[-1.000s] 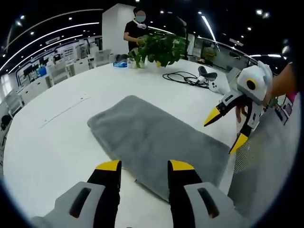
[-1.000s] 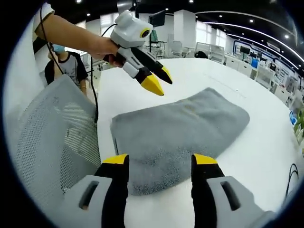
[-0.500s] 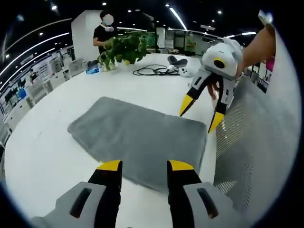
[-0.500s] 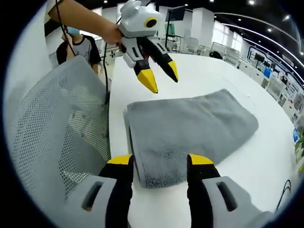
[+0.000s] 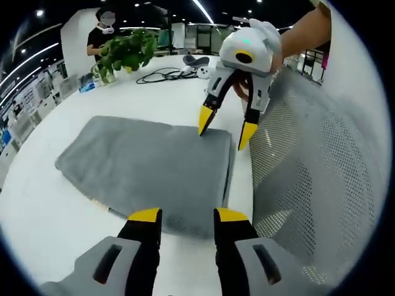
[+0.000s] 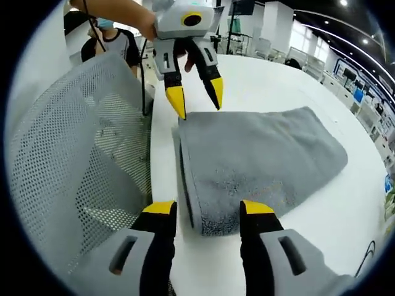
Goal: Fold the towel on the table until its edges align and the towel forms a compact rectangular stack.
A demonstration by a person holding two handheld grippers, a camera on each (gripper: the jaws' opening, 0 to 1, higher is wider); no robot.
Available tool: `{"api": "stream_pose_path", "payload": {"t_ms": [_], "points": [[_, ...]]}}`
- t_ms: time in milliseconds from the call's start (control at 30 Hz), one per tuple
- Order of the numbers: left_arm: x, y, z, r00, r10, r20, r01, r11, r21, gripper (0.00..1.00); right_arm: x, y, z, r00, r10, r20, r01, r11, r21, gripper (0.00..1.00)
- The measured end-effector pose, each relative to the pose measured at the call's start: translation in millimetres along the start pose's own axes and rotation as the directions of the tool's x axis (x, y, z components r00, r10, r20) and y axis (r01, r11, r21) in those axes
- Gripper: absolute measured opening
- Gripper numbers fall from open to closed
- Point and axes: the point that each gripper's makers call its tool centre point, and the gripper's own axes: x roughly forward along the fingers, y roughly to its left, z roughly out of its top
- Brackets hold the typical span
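Both grippers, left gripper (image 5: 183,214) and right gripper (image 6: 202,207), jaws spread wide and empty, have closed in on the towel's (image 5: 148,163) near corners, ready to grasp for the next fold.

I'm working in a big open-plan office: rows of desks (image 5: 31,114) at left, ceiling strip lights (image 5: 203,7) up top, a mesh chair (image 5: 308,154) at right, a plant (image 5: 126,52) on the white tabletop (image 5: 37,209).

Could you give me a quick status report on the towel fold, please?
Both grippers open, left and right, each at a near corner. Towel folded, flat on table. Mesh chair alongside.
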Motion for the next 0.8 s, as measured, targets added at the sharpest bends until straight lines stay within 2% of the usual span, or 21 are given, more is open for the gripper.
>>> {"api": "stream_pose_path", "payload": {"t_ms": [167, 267, 433, 533, 567, 733, 800], "points": [[6.1, -13.8, -9.3, 0.999, -0.025, -0.048, 0.028, 0.998, 0.057, 0.35, 3.1, 1.0, -3.0, 1.0, 0.0, -0.008, 0.0, 1.0, 0.005, 0.39], [10.8, -19.4, -11.1, 0.998, -0.04, -0.056, 0.043, 0.998, 0.05, 0.36, 5.6, 1.8, -5.0, 1.0, -0.002, -0.022, 0.002, 1.0, -0.011, 0.38], [17.0, -20.2, -15.9, 0.996, -0.036, -0.086, 0.042, 0.997, 0.069, 0.36, 6.6, -3.5, -8.2, 0.998, -0.033, -0.051, 0.029, 0.997, -0.072, 0.33], [19.2, -20.3, -18.5, 0.994, -0.031, -0.108, 0.042, 0.994, 0.1, 0.35, 10.0, -1.3, -10.1, 0.997, -0.034, -0.063, 0.028, 0.996, -0.09, 0.34], [20.3, -20.0, -18.8, 0.993, -0.028, -0.114, 0.04, 0.993, 0.107, 0.34, 10.7, -0.9, -11.0, 0.997, -0.037, -0.07, 0.028, 0.992, -0.121, 0.34], [24.7, -19.6, -20.1, 0.991, -0.011, -0.13, 0.028, 0.991, 0.128, 0.32, 10.0, -2.6, -8.3, 0.998, -0.039, -0.054, 0.034, 0.995, -0.097, 0.33], [24.9, -17.4, -19.7, 0.992, 0.002, -0.128, 0.015, 0.992, 0.129, 0.28, 9.9, -4.0, -8.3, 0.998, -0.047, -0.048, 0.043, 0.996, -0.08, 0.3]]}}
